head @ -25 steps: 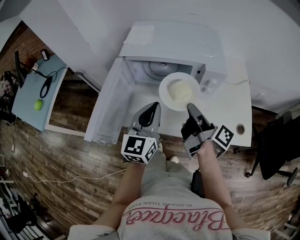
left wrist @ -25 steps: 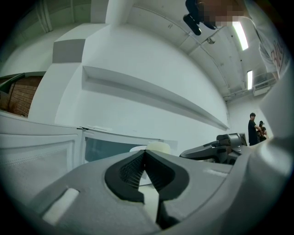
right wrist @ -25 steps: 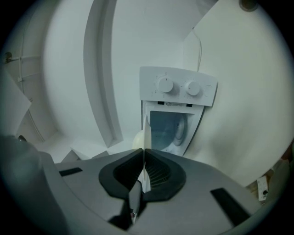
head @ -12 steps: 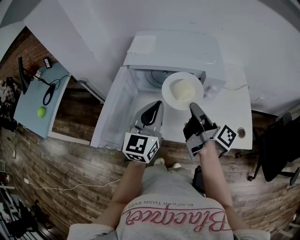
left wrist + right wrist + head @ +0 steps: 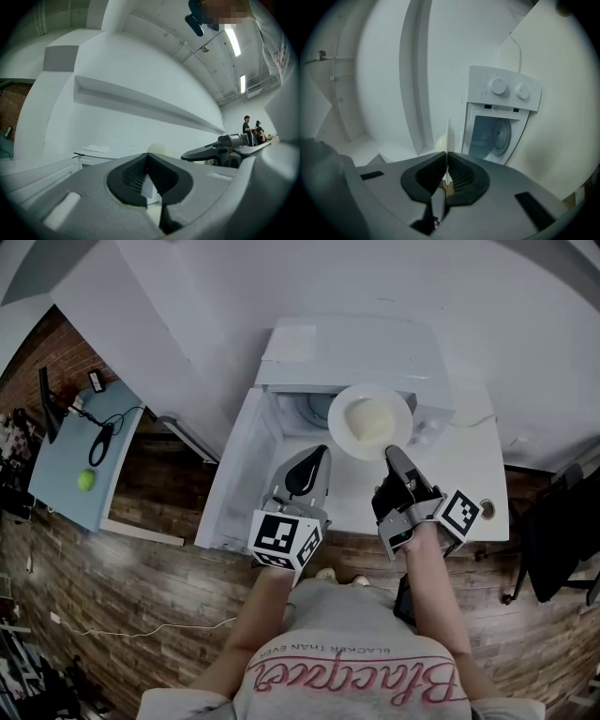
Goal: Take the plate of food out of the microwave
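Wood flooring shows under the white desk point(image 5: 469, 479) that carries the microwave point(image 5: 375, 348). Nearest, both forearms reach forward side by side, the grippers roughly level. The left gripper point(image 5: 317, 454) is idle over the desk's front edge, its jaws together on nothing. The right gripper point(image 5: 390, 452) is clamped on the near rim of the plate point(image 5: 339, 413). It holds the plate flat just outside the cavity, probably so the food point(image 5: 369, 418) stays put.

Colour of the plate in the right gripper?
White plate, pale cream food on it; shows best in the head view.
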`<move>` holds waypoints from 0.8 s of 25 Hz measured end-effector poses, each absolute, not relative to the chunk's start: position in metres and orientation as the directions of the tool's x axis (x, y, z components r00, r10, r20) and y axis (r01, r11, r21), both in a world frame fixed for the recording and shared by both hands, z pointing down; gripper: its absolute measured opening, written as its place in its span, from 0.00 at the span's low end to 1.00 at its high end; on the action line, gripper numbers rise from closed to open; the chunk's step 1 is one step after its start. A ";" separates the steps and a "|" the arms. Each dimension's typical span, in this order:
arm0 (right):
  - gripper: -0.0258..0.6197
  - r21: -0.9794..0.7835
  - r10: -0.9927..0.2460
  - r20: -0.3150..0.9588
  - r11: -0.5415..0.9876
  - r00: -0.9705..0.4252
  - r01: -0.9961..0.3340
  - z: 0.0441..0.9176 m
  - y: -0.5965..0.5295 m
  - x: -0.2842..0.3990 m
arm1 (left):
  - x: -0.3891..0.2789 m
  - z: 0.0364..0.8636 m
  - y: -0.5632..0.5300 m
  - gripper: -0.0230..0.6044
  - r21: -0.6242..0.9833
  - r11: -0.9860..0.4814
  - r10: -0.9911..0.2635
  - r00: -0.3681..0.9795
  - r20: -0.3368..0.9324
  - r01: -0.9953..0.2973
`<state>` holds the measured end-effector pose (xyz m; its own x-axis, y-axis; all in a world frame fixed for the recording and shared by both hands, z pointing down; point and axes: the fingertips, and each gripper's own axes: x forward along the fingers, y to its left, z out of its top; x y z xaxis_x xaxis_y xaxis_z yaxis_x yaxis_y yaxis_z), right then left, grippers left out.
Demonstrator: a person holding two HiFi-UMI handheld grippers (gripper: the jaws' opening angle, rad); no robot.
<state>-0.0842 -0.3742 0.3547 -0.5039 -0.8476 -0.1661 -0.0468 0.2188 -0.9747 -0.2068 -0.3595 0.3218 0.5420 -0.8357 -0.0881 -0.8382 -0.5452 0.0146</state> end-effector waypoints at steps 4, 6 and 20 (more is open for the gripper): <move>0.07 -0.973 -0.848 -0.170 0.226 -0.502 -0.053 0.348 -0.382 -0.092 | -0.215 0.322 -0.365 0.05 0.029 -0.552 -0.831 0.548 -0.091 -0.833; 0.07 -0.970 -0.847 -0.178 0.236 -0.502 -0.054 0.343 -0.381 -0.093 | -0.215 0.318 -0.364 0.05 0.029 -0.555 -0.829 0.550 -0.099 -0.831; 0.07 -0.963 -0.838 -0.224 0.269 -0.497 -0.020 0.325 -0.394 -0.108 | -0.217 0.308 -0.374 0.05 0.024 -0.578 -0.811 0.571 -0.127 -0.816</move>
<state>-0.1077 -0.3939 0.3250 -0.4972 -0.8383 -0.2237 -0.0203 0.2690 -0.9629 -0.2173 -0.3739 0.3082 0.5709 -0.8111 -0.1274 -0.8157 -0.5780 0.0242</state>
